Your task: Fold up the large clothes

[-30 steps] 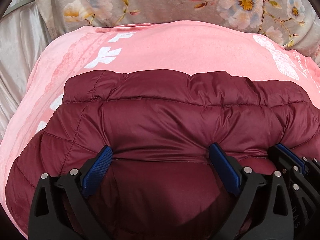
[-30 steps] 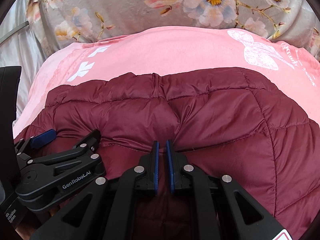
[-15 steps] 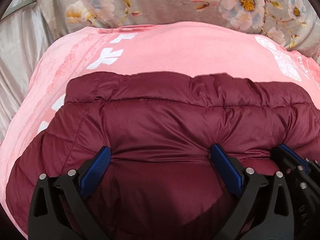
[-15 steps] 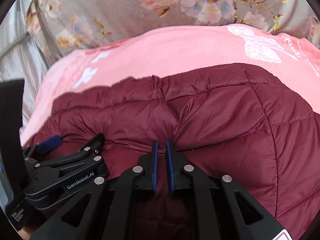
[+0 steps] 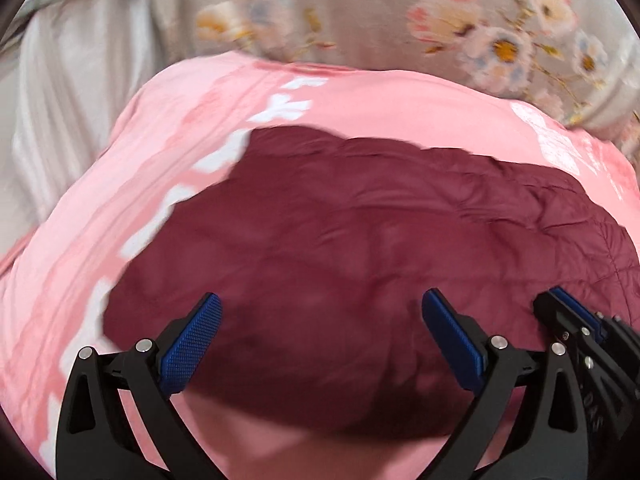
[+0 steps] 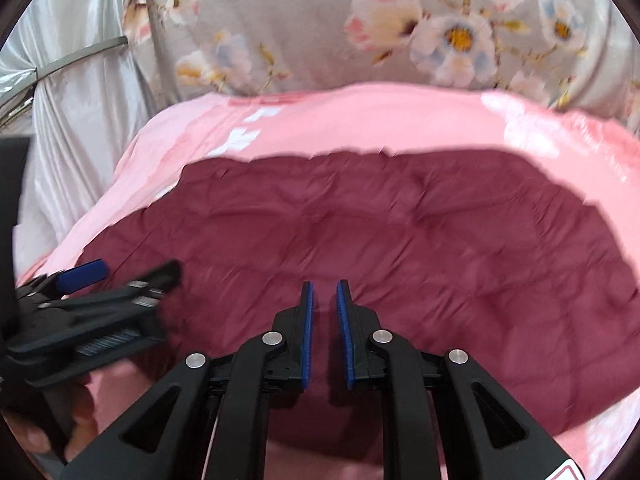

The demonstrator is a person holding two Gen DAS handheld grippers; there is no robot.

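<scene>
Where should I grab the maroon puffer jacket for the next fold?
Probably the near hem of the maroon puffer jacket, coming in low from the near side. That edge lies closest to both grippers on the pink blanket; a thin edge pinches easier than the puffy quilted middle.

- A quilted maroon jacket (image 6: 400, 248) lies spread on a pink blanket (image 6: 360, 120) with white printed motifs, filling the middle of the view; motion blur softens its stitching.
- The right gripper (image 6: 324, 312) hangs over the jacket's near edge, its blue-padded fingers (image 6: 306, 332) standing a narrow gap apart with no cloth between them.
- The left gripper (image 6: 116, 272) enters low on the left, blurred, one blue pad visible; its jaw position cannot be made out.
- Beyond the blanket, a grey floral bedsheet (image 6: 320, 28); far left, silvery draped fabric (image 6: 80, 88).
</scene>
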